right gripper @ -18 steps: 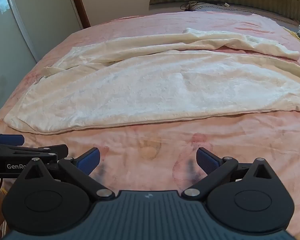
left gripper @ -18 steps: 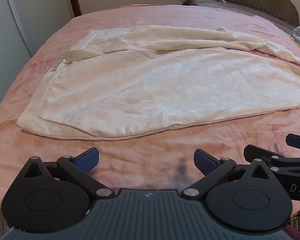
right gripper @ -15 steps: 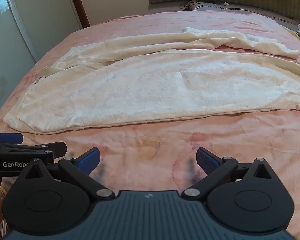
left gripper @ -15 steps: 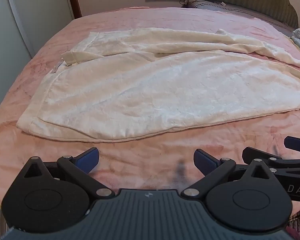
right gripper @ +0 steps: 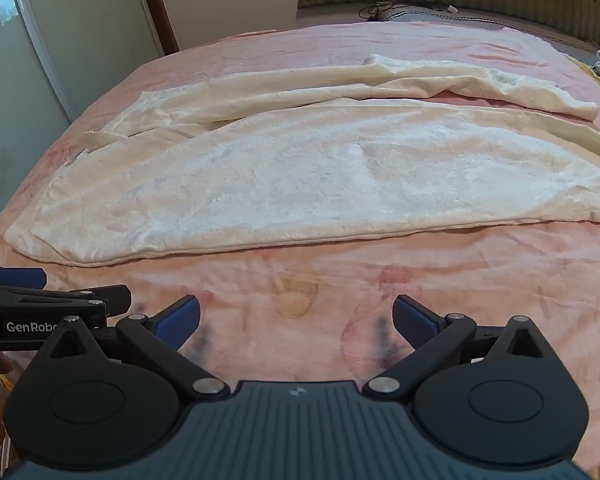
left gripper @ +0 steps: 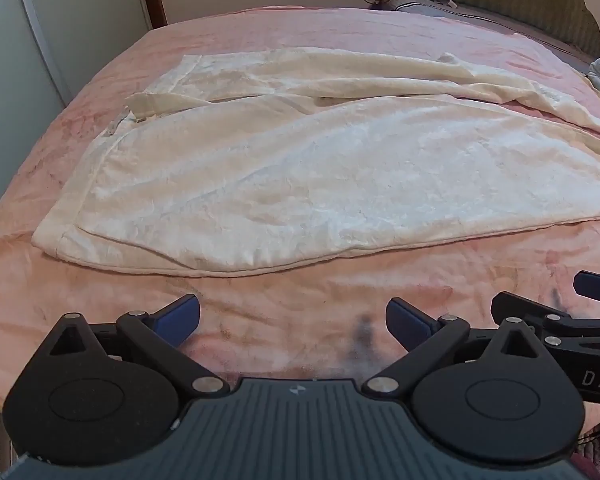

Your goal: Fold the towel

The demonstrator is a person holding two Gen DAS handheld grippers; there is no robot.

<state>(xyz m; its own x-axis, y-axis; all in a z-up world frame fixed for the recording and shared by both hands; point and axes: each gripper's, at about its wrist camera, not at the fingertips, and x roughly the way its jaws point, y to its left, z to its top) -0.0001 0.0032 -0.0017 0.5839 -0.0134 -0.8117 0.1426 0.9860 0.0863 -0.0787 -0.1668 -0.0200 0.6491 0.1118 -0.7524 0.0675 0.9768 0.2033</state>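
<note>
A large cream towel [left gripper: 320,176] is lying spread across a pink bedspread [left gripper: 300,312]; its plush surface is looking lightly wrinkled; the near edge is curving in a long arc; the far part is bunching into a long rumpled ridge running left to right; the left corner is folding over itself.

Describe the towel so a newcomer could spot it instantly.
Start at the pink bed that fills both views. The towel is the big cream cloth spread across its middle, half folded over itself. Nothing else there is pale, plush and wrinkled.
</note>
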